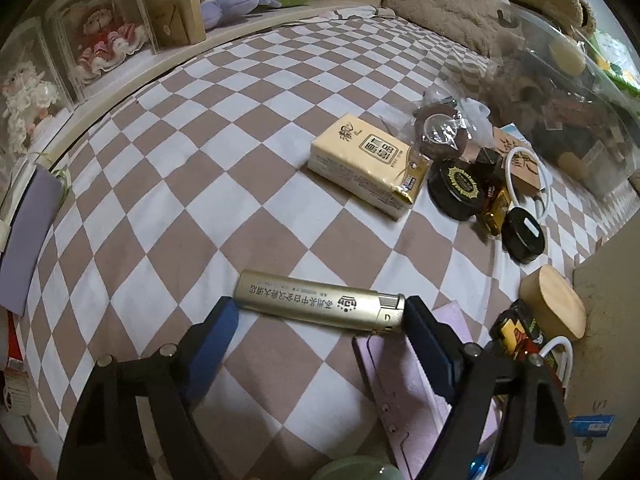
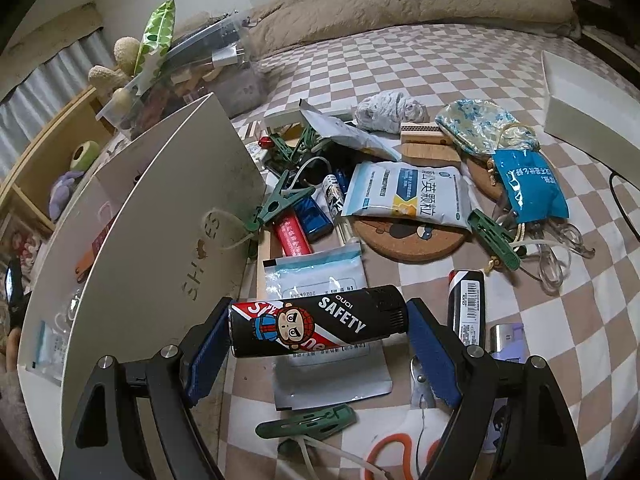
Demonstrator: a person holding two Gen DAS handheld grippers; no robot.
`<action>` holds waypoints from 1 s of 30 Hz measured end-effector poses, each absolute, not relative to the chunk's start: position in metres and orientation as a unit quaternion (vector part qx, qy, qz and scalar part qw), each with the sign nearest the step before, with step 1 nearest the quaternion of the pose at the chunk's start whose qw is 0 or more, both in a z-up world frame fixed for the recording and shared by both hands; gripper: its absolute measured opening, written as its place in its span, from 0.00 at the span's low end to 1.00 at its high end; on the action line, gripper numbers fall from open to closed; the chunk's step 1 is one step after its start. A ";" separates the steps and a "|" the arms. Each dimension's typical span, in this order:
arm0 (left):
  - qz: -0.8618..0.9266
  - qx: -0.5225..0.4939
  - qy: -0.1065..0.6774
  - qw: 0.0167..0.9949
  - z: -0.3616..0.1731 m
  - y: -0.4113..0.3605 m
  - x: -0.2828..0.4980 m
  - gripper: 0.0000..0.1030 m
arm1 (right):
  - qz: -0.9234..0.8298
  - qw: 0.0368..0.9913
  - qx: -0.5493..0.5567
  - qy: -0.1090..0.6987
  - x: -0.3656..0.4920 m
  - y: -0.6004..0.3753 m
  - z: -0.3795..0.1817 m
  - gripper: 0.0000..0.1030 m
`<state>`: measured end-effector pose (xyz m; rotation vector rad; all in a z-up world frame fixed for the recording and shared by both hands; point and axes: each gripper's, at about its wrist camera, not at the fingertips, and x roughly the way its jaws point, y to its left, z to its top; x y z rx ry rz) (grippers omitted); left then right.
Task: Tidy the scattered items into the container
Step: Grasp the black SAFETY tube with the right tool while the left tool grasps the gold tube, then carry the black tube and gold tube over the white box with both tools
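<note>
A gold lighter [image 1: 316, 300] lies crosswise between the blue pads of my left gripper [image 1: 320, 310], just over the checked bedsheet [image 1: 200, 160]. Both pads touch its ends, so the gripper is shut on it. In the right wrist view my right gripper [image 2: 320, 330] is shut end to end on a black lighter [image 2: 312, 324] with a cartoon monkey and the word SAFETY. It hangs beside the open white shoe box [image 2: 160, 216] on the left, which holds a few small things.
On the left wrist side lie a tissue pack [image 1: 362, 170], black round tins [image 1: 456, 194], a wooden lid [image 1: 554, 306] and a pink notebook [image 1: 400, 380]. Around the right gripper lie sachets [image 2: 404, 194], a cork coaster [image 2: 412, 240], green clips [image 2: 494, 238], another lighter [image 2: 468, 304] and orange scissors [image 2: 396, 448].
</note>
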<state>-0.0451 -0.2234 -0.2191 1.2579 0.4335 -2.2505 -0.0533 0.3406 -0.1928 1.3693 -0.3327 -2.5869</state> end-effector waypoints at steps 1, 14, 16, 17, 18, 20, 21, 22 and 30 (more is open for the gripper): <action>-0.832 0.463 0.164 0.258 -0.218 -0.223 -0.044 0.82 | -0.874 0.097 0.462 -0.113 -0.053 0.341 -0.192 0.82; -0.879 0.405 0.135 0.214 -0.173 -0.181 -0.038 0.82 | -0.883 0.078 0.443 -0.135 -0.050 0.353 -0.184 0.82; -0.884 0.397 0.136 0.207 -0.167 -0.176 -0.037 0.82 | -0.886 0.073 0.437 -0.136 -0.049 0.355 -0.181 0.82; -0.887 0.393 0.136 0.202 -0.164 -0.173 -0.036 0.82 | -0.888 0.070 0.433 -0.136 -0.048 0.356 -0.179 0.82; -0.889 0.390 0.137 0.199 -0.162 -0.171 -0.035 0.82 | -0.890 0.068 0.430 -0.138 -0.047 0.358 -0.177 0.82; -0.893 0.383 0.138 0.191 -0.157 -0.166 -0.033 0.82 | -0.893 0.066 0.423 -0.142 -0.045 0.360 -0.173 0.82; -0.895 0.380 0.139 0.187 -0.154 -0.163 -0.033 0.82 | -0.894 0.065 0.419 -0.143 -0.044 0.361 -0.171 0.82; -0.898 0.377 0.140 0.182 -0.151 -0.161 -0.032 0.82 | -0.897 0.063 0.414 -0.143 -0.043 0.362 -0.168 0.82; -0.912 0.352 0.144 0.156 -0.133 -0.139 -0.025 0.82 | -0.912 0.058 0.379 -0.145 -0.032 0.362 -0.149 0.82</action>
